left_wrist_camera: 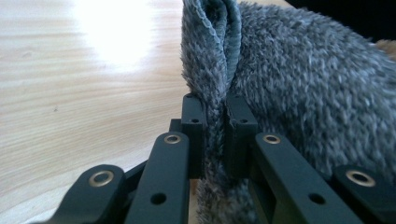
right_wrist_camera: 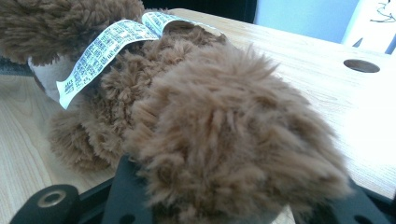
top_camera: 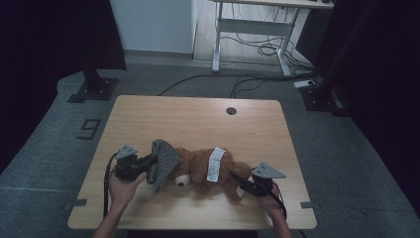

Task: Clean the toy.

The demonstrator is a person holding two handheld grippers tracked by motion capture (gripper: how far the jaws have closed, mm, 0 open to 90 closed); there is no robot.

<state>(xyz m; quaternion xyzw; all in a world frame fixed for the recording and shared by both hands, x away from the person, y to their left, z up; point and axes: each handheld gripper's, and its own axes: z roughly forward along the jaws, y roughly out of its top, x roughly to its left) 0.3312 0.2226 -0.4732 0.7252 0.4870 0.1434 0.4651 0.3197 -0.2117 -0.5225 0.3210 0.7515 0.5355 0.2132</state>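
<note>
A brown teddy bear [top_camera: 198,168] lies on its side on the wooden table [top_camera: 198,119], near the front edge, with a white printed label [top_camera: 214,164] draped over its body. A grey fluffy cloth [top_camera: 163,161] hangs over the bear's head end. My left gripper [top_camera: 151,161] is shut on a doubled fold of that cloth [left_wrist_camera: 303,84], which is pinched between the pads [left_wrist_camera: 192,121]. My right gripper [top_camera: 236,179] is at the bear's other end, and a furry limb [right_wrist_camera: 210,116] fills the space between its jaws. The label [right_wrist_camera: 102,46] lies beyond that limb.
A round cable hole [top_camera: 231,110] sits near the table's far edge. Bare tabletop lies behind the bear. Beyond the table stand a white desk frame [top_camera: 252,25], floor cables [top_camera: 247,79] and a black stand base [top_camera: 94,89] at the left.
</note>
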